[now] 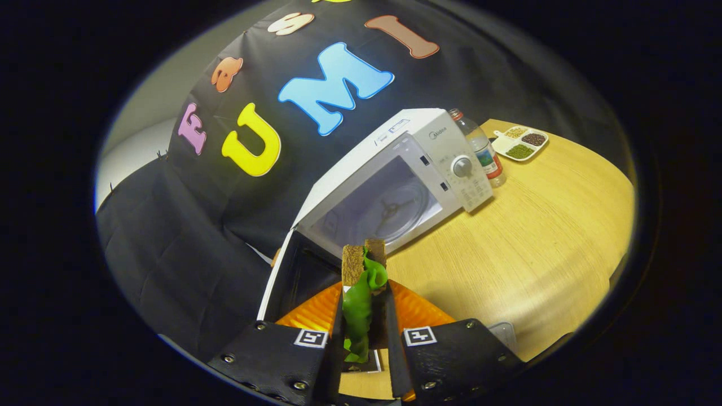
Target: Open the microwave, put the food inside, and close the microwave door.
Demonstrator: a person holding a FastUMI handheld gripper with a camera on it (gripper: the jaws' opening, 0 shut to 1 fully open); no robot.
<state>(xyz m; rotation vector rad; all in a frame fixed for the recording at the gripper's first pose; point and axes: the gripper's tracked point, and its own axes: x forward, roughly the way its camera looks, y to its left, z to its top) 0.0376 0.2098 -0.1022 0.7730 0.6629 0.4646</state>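
Gripper (365, 316) fingers clamped on sandwich (364, 282), held upright between them; open microwave (395, 180) just beyond at 12 o'clock.

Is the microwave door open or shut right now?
Open. The microwave door hangs swung out toward the fingers, baring the cavity and its turntable. The gripper holds a sandwich just outside.

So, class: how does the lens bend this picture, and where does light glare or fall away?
Gripper view: the fisheye curves the table edge and tilts the microwave; soft glare lies on the wood; the sandwich, clamped in the hand-held gripper, looks sharp; the open door is dark.
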